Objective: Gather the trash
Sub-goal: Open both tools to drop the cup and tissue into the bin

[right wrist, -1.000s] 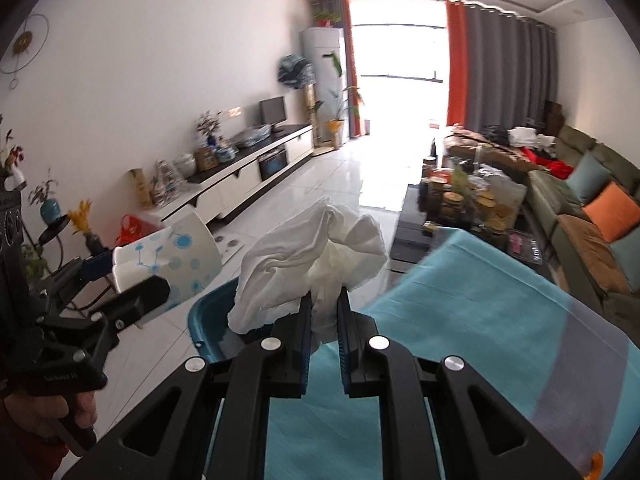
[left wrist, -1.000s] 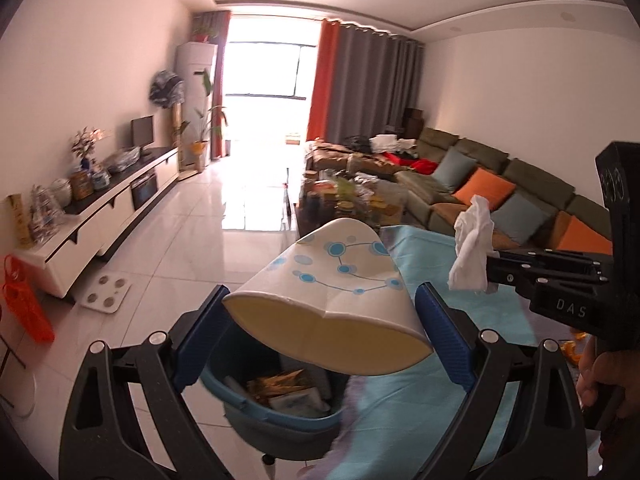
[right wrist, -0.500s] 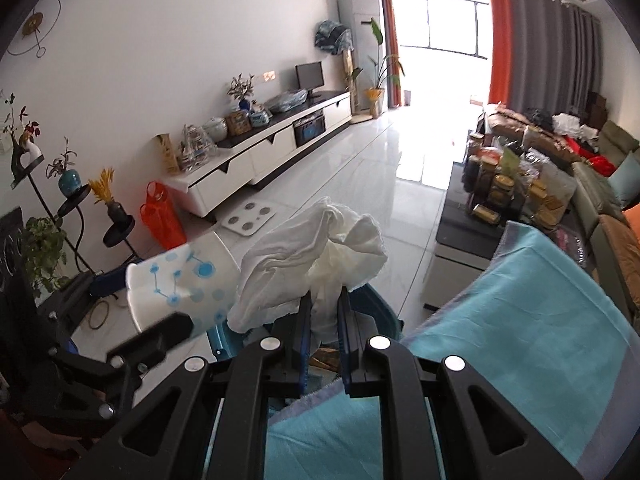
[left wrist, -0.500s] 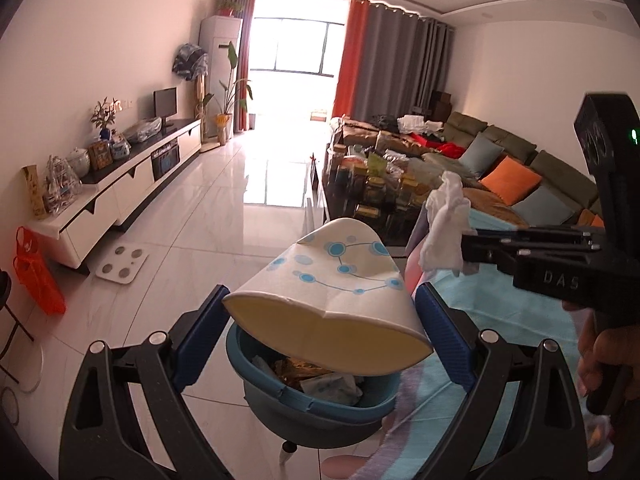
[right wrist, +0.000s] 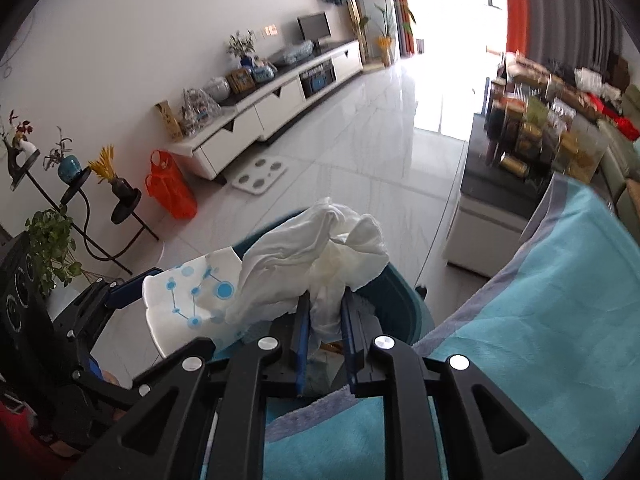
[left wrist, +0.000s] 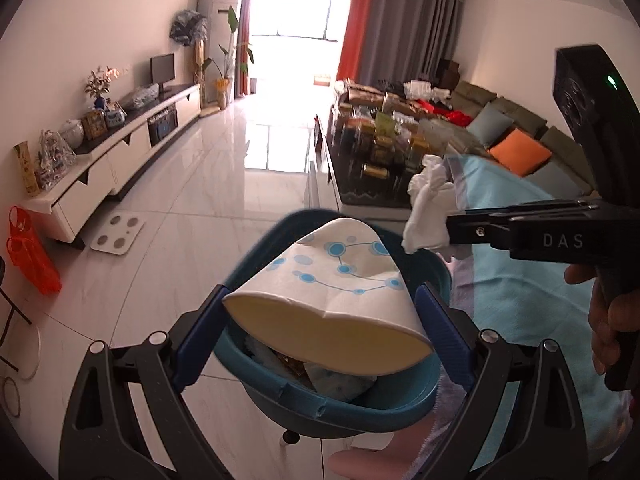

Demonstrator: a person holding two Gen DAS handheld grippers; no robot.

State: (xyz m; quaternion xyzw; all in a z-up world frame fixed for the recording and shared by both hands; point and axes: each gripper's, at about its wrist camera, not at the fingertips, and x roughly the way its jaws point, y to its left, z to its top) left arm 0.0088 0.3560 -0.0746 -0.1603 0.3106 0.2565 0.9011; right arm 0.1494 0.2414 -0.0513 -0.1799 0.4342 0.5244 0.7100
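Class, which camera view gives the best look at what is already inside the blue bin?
The left wrist view: under the paper cup, the blue bin opens toward the camera, showing wrappers and paper inside. In the right wrist view, the crumpled tissue and the gripper hide nearly all its contents.

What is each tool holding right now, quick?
Left tool: closed on a squashed paper cup.
Right tool: closed on a crumpled white tissue.
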